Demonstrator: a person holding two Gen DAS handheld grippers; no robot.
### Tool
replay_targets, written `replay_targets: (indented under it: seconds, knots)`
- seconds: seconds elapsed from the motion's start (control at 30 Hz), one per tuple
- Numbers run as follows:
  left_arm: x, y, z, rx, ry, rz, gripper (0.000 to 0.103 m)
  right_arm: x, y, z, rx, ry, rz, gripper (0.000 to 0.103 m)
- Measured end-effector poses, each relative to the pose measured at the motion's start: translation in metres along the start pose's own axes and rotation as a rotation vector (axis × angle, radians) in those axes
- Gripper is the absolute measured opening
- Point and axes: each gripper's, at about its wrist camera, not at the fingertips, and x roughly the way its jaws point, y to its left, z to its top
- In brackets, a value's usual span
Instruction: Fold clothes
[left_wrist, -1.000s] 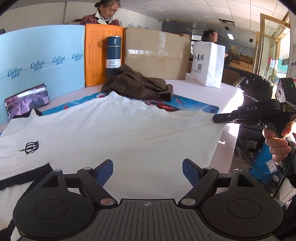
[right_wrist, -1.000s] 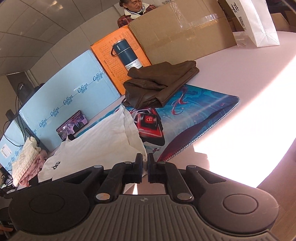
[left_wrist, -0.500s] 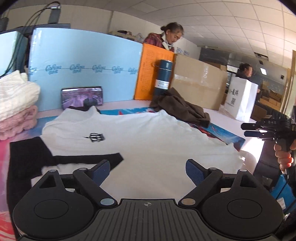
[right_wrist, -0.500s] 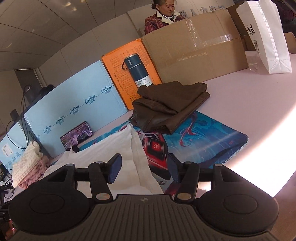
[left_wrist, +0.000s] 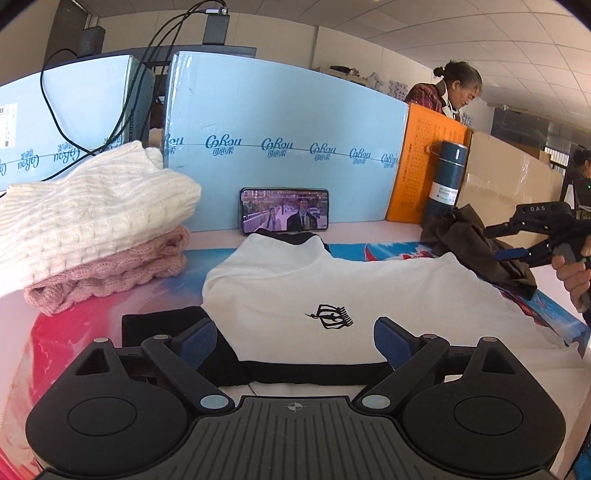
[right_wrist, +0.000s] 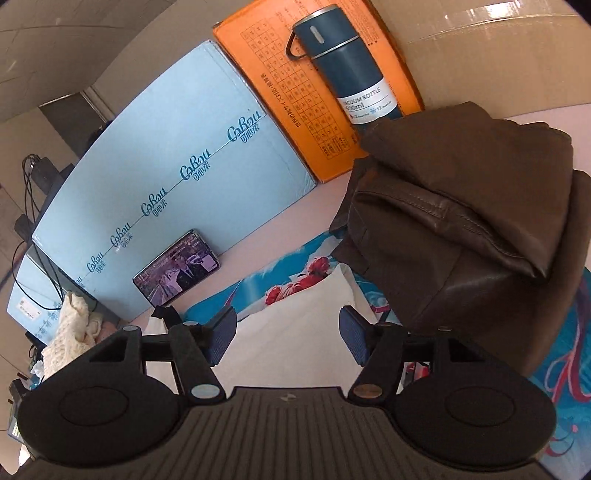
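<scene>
Above table (left_wrist: 388, 227), both tools agape, empty.

White shirt (left_wrist: 332, 288), black crown emblem (left_wrist: 328, 316)

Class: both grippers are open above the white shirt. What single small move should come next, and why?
Probably lower the left gripper onto the black sleeve and close: its jaws are open, the white shirt lies flat, and that sleeve sticks out unfolded.
</scene>
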Motion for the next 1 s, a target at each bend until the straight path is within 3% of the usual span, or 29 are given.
replay_targets:
  seconds: [0.13,0.3,0.43,0.53,0.57,0.67,0.8,0.93,1.0]
  knots:
    - [0.018,-0.003,-0.007,0.050,0.051,0.027,0.094,0.041,0.011,-0.001,-0.064,0.088,-0.006,0.064]
    - [0.038,0.002,-0.015,0.092,0.170,0.054,0.095,0.061,0.006,-0.004,-0.146,0.066,-0.130,0.063]
    - [0.039,-0.002,-0.018,0.139,0.171,0.053,0.099,0.064,-0.003,0.000,-0.157,0.033,-0.110,0.064]
    - [0.035,0.000,-0.017,0.137,0.158,0.066,0.099,0.066,0.000,0.002,-0.199,0.025,-0.147,0.065]
    - [0.032,0.000,-0.016,0.137,0.148,0.081,0.099,0.064,0.003,0.001,-0.214,0.020,-0.163,0.070]
    - [0.005,0.007,-0.015,0.119,0.062,0.085,0.099,0.044,0.013,-0.005,-0.290,-0.018,-0.208,0.072]
    - [-0.046,0.004,-0.028,0.198,-0.083,0.070,0.099,-0.001,0.035,-0.030,-0.436,-0.100,-0.152,0.084]
    - [-0.076,-0.009,-0.053,0.314,-0.059,0.135,0.100,-0.051,0.057,-0.072,-0.572,-0.166,-0.014,0.092]
    - [-0.080,-0.008,-0.067,0.355,0.010,0.181,0.100,-0.068,0.067,-0.096,-0.631,-0.165,0.053,0.096]
